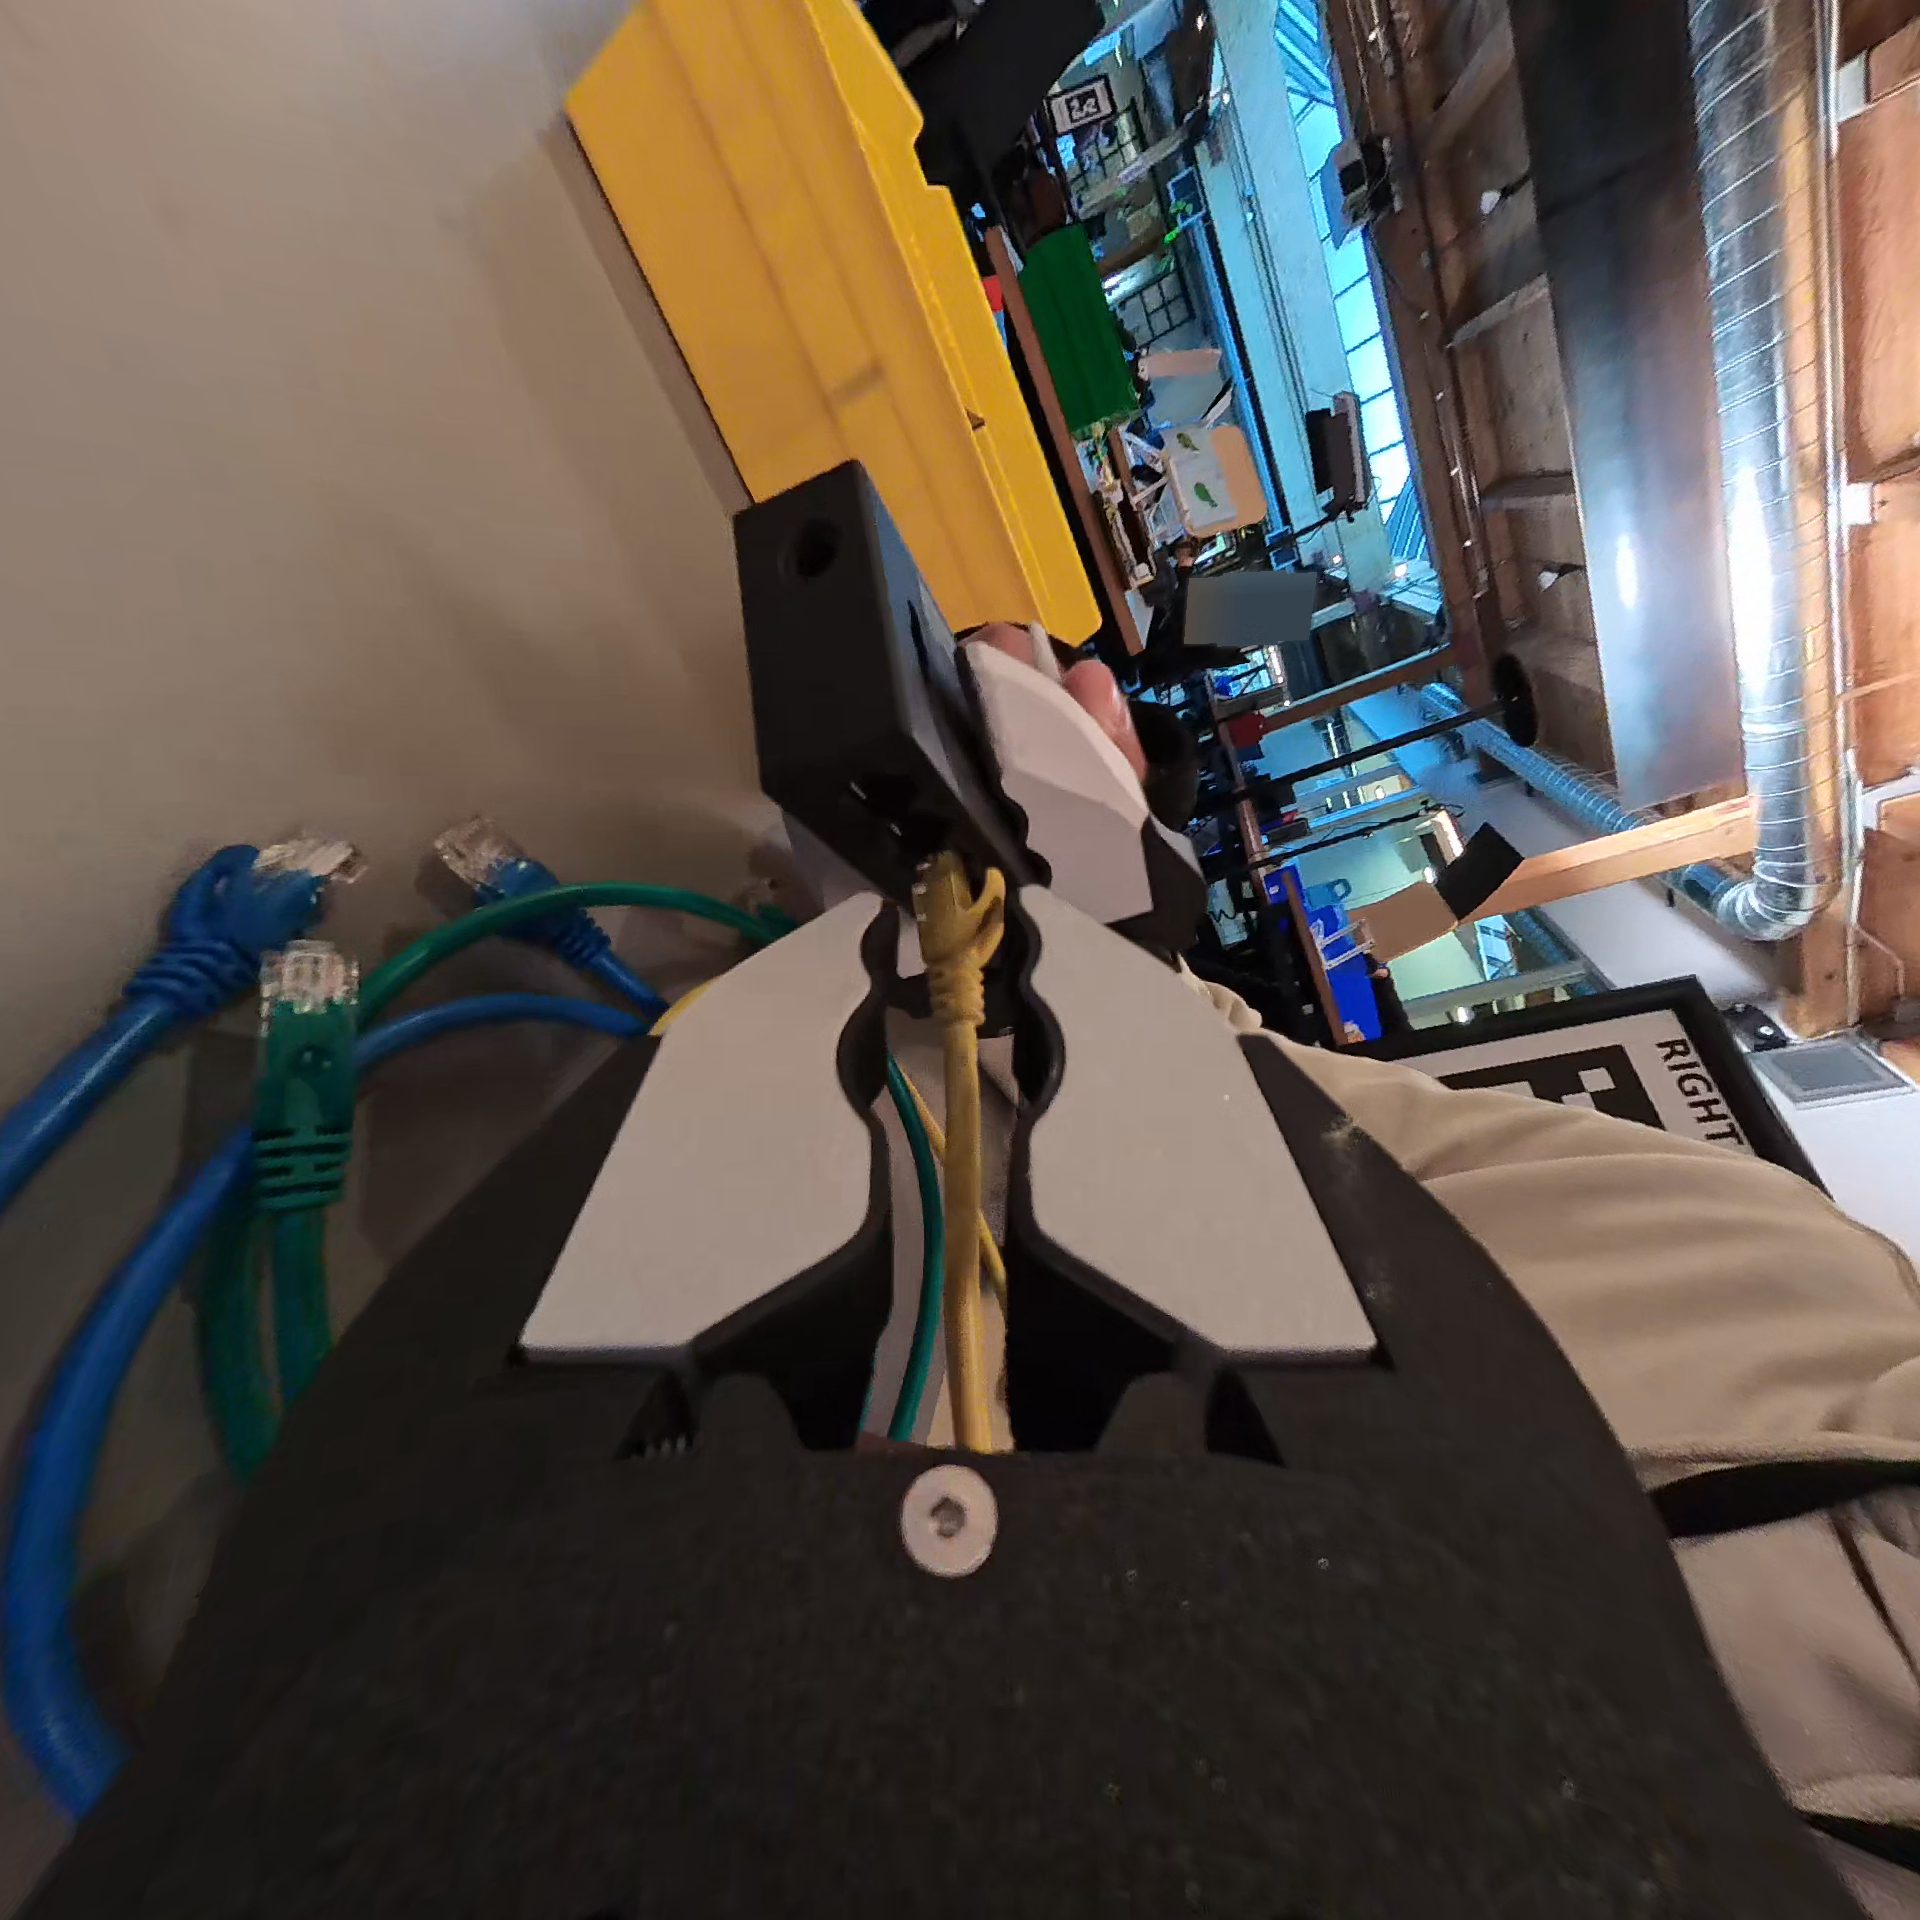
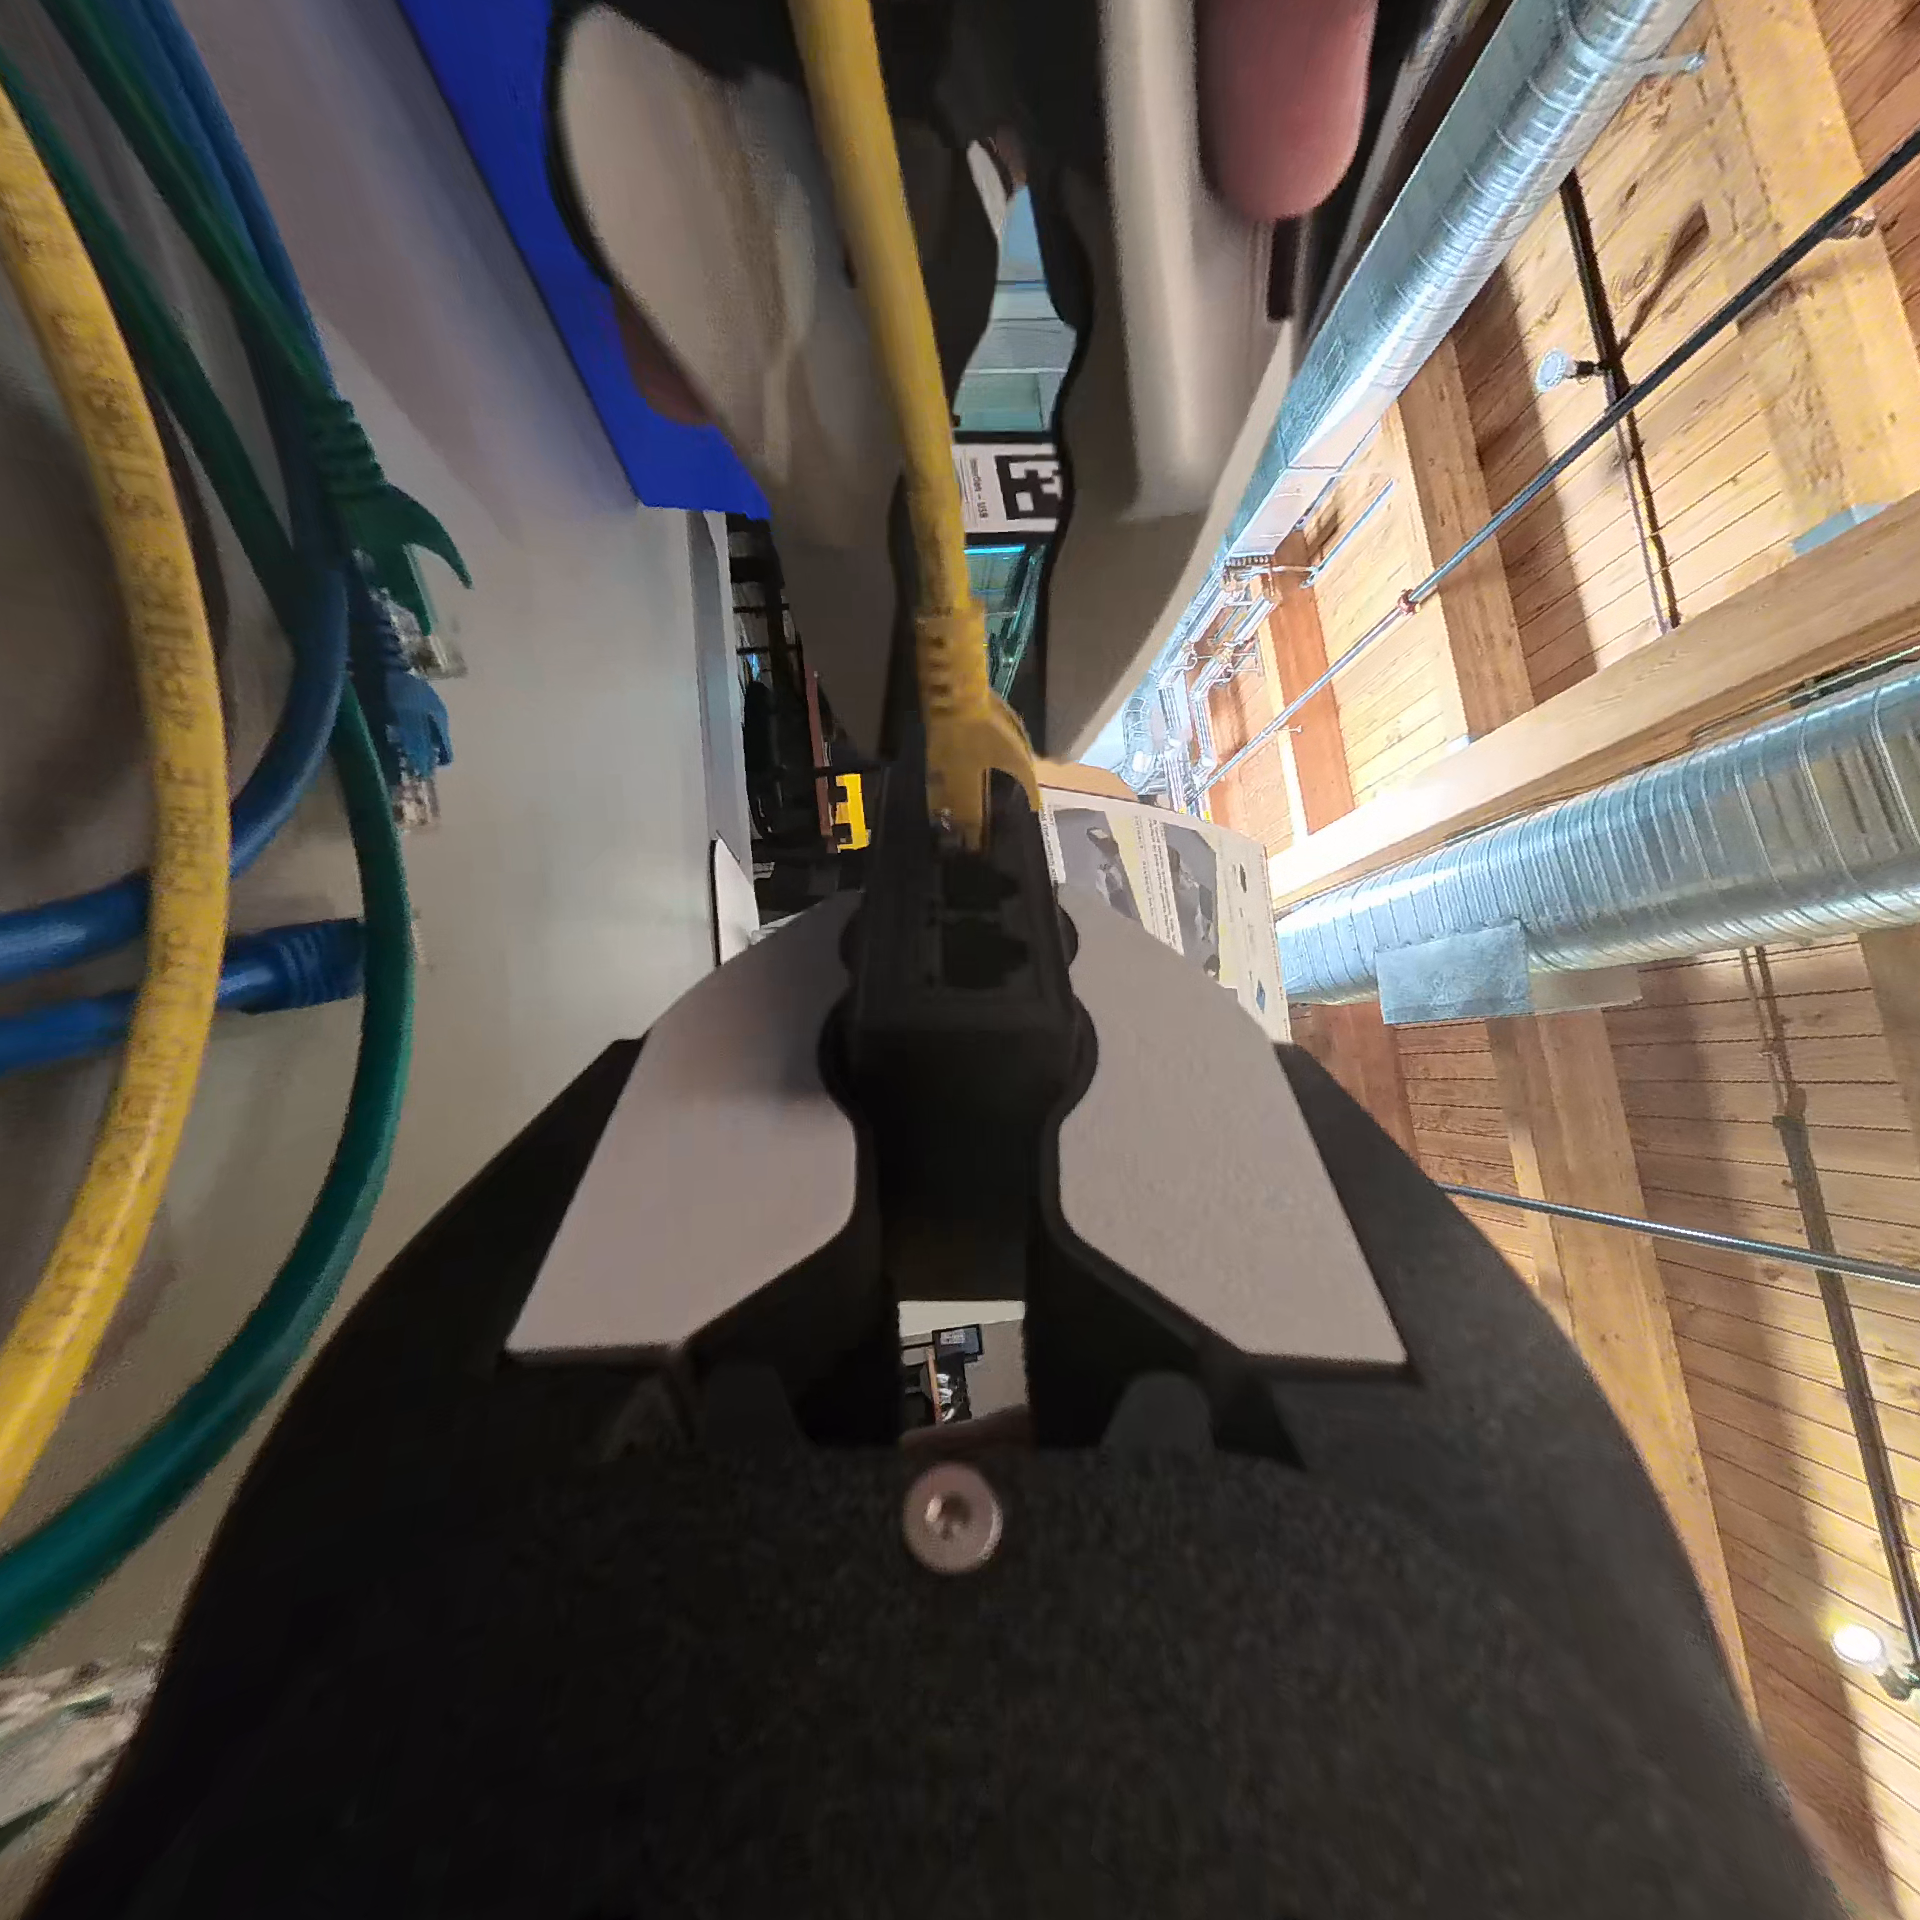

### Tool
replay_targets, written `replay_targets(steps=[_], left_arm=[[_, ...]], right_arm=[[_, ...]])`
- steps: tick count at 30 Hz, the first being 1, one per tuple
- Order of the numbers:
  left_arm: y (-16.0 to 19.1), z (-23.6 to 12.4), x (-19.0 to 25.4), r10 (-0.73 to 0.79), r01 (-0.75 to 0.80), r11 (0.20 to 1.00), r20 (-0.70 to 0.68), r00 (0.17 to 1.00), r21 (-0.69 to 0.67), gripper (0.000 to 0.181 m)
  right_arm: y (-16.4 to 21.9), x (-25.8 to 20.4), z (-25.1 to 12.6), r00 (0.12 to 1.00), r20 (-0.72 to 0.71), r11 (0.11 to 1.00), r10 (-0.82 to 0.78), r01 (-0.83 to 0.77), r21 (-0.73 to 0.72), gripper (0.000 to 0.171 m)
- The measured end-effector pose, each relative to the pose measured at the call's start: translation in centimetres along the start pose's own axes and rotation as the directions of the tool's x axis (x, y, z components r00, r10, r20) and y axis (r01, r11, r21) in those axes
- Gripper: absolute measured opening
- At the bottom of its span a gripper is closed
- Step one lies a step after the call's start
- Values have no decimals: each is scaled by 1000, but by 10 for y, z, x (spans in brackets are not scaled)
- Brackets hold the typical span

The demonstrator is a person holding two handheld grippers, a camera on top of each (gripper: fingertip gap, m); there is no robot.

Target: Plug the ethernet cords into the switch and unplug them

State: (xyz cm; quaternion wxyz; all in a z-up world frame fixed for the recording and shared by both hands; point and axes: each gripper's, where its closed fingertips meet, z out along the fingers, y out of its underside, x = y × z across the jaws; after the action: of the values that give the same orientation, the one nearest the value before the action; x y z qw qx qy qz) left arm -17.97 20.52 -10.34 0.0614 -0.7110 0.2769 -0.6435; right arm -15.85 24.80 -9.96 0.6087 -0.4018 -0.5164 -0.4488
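Left wrist view: my left gripper (image 1: 951, 935) pinches the yellow cord (image 1: 961, 1049) at its boot, plug seated in the black switch (image 1: 842, 675), which my right gripper (image 2: 961, 956) clamps. Loose blue cords (image 1: 208, 935) and a green cord (image 1: 301, 1091) lie on the pale counter (image 1: 312, 416); beyond, a yellow bin (image 1: 831, 312), wooden ceiling beams and silver ducts (image 2: 1662, 831).

Can't really tell if the yellow plug (image 1: 951, 904) is fully seated, the black switch (image 1: 842, 686) hides its tip. Blue cables (image 1: 62, 1351) run off the left edge, and the other gripper (image 2: 727, 260) up close is just blur
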Motion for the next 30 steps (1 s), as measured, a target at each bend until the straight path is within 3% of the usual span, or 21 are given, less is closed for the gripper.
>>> replay_targets(steps=[14, 30], left_arm=[[1, 1, -2, -66, 68, 997, -45, 997, 25, 17], [8, -1, -13, 218, -210, 976, 180, 959, -62, 11]], right_arm=[[-1, -6, 2, 1000, 26, 1000, -12, 12, -5, 30], [-4, -11, 0, 995, 29, 995, -100, 101, -17, 30]])
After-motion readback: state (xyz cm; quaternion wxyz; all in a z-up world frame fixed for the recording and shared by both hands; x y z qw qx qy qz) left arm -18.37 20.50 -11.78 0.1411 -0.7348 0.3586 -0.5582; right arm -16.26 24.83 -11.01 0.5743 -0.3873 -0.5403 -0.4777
